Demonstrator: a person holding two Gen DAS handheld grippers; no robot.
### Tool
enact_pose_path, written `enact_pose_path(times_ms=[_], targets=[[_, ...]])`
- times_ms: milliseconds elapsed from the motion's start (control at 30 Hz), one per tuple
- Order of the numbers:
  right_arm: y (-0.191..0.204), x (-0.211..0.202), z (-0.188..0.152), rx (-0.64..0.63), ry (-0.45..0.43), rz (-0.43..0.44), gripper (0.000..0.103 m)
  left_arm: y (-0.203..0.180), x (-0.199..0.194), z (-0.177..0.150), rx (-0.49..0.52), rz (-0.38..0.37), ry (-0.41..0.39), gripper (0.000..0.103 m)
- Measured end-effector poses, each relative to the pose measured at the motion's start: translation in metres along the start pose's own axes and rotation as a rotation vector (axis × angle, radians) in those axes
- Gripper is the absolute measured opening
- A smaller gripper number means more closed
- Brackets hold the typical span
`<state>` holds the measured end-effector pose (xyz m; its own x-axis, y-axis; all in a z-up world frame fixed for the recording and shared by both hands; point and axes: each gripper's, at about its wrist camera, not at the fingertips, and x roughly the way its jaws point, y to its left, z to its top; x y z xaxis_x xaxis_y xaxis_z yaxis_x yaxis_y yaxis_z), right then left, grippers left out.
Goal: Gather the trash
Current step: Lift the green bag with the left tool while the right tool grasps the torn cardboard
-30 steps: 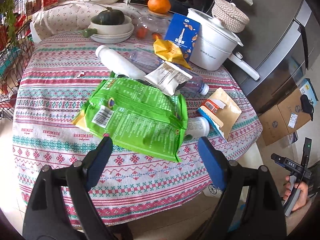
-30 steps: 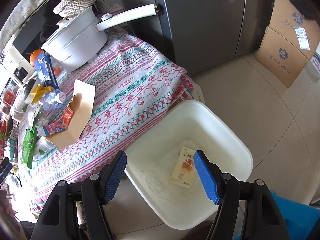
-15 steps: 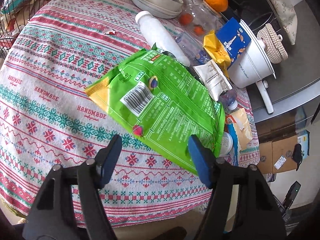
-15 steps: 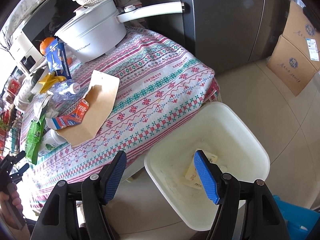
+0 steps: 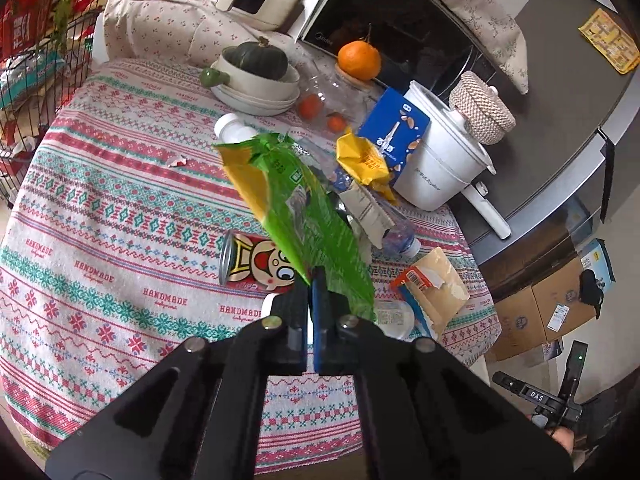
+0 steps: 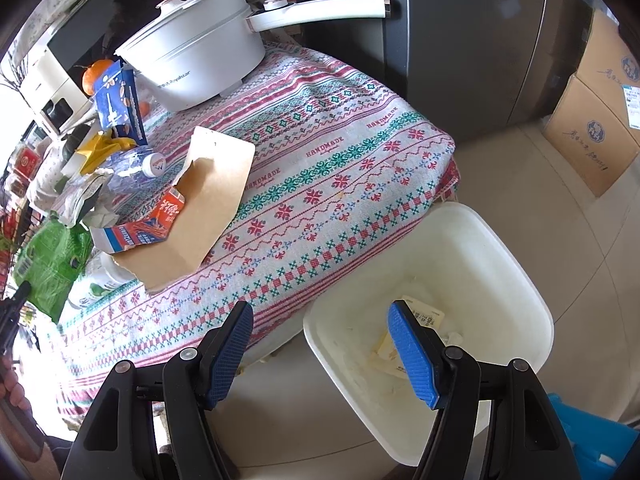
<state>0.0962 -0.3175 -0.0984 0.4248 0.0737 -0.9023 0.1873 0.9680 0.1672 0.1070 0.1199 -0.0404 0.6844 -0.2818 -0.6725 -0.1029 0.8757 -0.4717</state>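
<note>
Green bag (image 5: 304, 216) lifted by left tongs (image 5: 313, 280), upright.

Green snack bag (image 5: 316, 220) lifted, tilted, crumpled above table; near corner pinched.

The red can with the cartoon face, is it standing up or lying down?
Lying down. The red can rests on its side on the tablecloth, its round silver end facing sideways and the cartoon face turned up.
</note>
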Motion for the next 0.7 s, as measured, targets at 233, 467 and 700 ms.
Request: enact_pose_path(times_ms=[233, 467, 700], targets=[[0.028, 0.009, 0.013, -0.056, -0.035, 0.023, 0.071, -0.034, -0.035, -0.001, 0.169, -0.054, -0.076, 0.001], [0.038, 0.049, 0.046, -0.051, -0.068, 0.106, 0.070, -0.048, -0.043, 0.000, 0.220, -0.120, -0.095, 0.001], [0.041, 0.092, 0.068, -0.047, -0.066, 0.155, 0.056, -0.053, -0.036, 0.009, 0.229, -0.131, -0.092, 0.001]])
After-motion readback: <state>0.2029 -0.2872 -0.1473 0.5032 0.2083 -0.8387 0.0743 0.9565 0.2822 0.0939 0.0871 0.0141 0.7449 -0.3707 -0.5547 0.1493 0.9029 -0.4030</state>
